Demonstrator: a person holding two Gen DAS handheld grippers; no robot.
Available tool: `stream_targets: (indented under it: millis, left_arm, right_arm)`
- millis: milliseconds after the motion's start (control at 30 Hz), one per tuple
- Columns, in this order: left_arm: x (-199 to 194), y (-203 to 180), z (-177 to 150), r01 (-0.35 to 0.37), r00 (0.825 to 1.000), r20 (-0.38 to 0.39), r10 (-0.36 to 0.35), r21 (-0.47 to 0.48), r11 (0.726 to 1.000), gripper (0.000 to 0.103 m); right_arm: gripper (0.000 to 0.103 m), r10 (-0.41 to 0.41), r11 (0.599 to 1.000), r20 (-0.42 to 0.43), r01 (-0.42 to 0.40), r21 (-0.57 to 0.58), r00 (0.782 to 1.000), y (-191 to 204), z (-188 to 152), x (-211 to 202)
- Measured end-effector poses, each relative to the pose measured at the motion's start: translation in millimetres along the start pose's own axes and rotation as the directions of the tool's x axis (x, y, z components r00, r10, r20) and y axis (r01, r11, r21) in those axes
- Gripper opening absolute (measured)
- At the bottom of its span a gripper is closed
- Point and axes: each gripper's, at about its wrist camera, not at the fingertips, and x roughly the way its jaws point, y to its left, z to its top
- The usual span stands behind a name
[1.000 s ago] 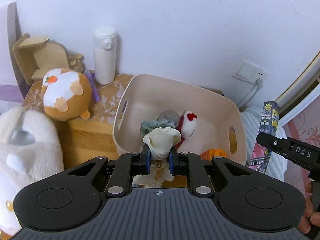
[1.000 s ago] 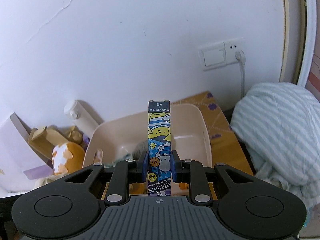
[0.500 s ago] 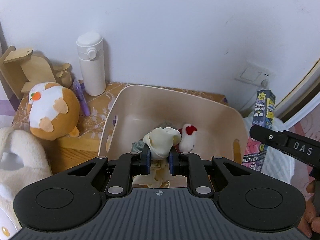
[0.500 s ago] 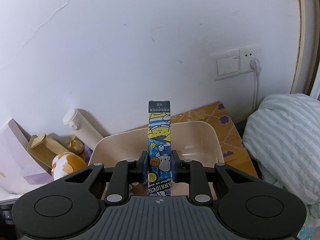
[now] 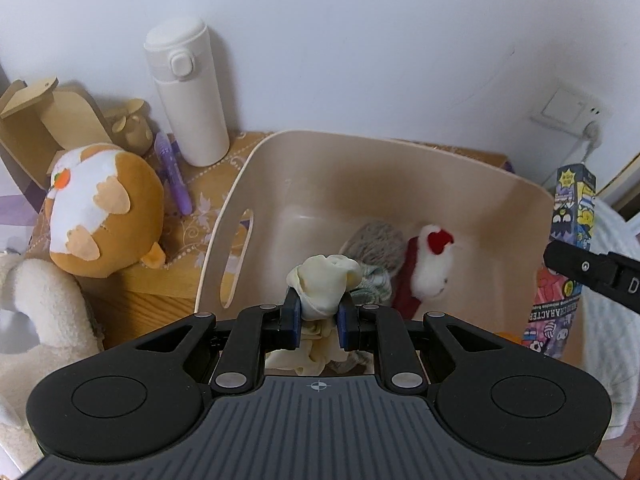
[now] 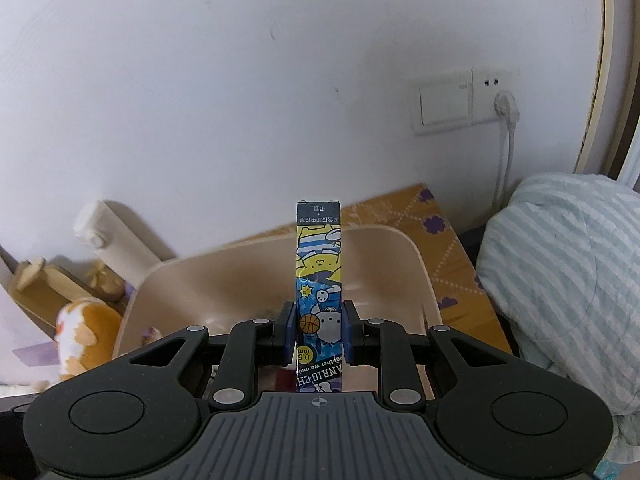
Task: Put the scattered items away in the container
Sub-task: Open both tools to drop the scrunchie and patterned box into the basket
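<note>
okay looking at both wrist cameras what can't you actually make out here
- Left wrist view: the lower part of the cream cloth in the left claw is hidden behind the claw body.
- Left wrist view: an orange item in the bin is mostly covered.
- Right wrist view: the bin's contents are blocked by the right claw and cartoon box.

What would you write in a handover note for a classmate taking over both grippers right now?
Left gripper: shut on a cream cloth, held over the beige bin.
Right gripper: shut on a cartoon pen box, upright, near the bin's right side.
Done: a grey cloth and a red-and-white plush lie in the bin.
Left: release both held items into the bin. Whether the purple pen and orange plush on the table beside it also belong in the bin is unclear.
</note>
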Motion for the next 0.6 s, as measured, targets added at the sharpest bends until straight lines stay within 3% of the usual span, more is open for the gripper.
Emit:
stream_targets:
  millis: [200,333,400,500,533,600]
  left_arm:
    - [7,3,-3,0.016,1.0,-0.025,-0.015,0.031,0.999,0.018]
    - [8,3,-6,0.017,0.999,-0.034,-0.015,0.066,0.998,0.034]
    - [7,5,-7,0.015,0.999,-0.03,-0.013,0.075,0.997,0.044]
    - [4,8,-7,0.015,1.0,-0.025,-0.013,0.076,0.997,0.064]
    - [2,10,-8,0.011,1.0,-0.021,-0.01,0.074,0.997,0.069]
    - [-2,13,-7,0.013,1.0,-0.015,-0.012,0.081,0.997,0.069]
  right_arm:
    - [0.021,-0.026,1.0,-0.035,0.025,-0.01,0.999,-1,-10,13]
    - [0.021,-0.033,0.999,-0.046,0.032,-0.018,0.998,-1,-11,19]
    - [0.028,-0.036,0.999,-0.064,0.036,-0.01,0.997,-3,-13,23]
    - [0.053,-0.038,0.999,-0.08,0.039,0.015,0.996,-8,-16,25]
    - [0.065,-0.039,0.999,-0.084,0.042,0.031,0.996,-10,-17,24]
    - [0.075,-0.035,0.997,-0.093,0.041,0.065,0.995,-13,-17,21]
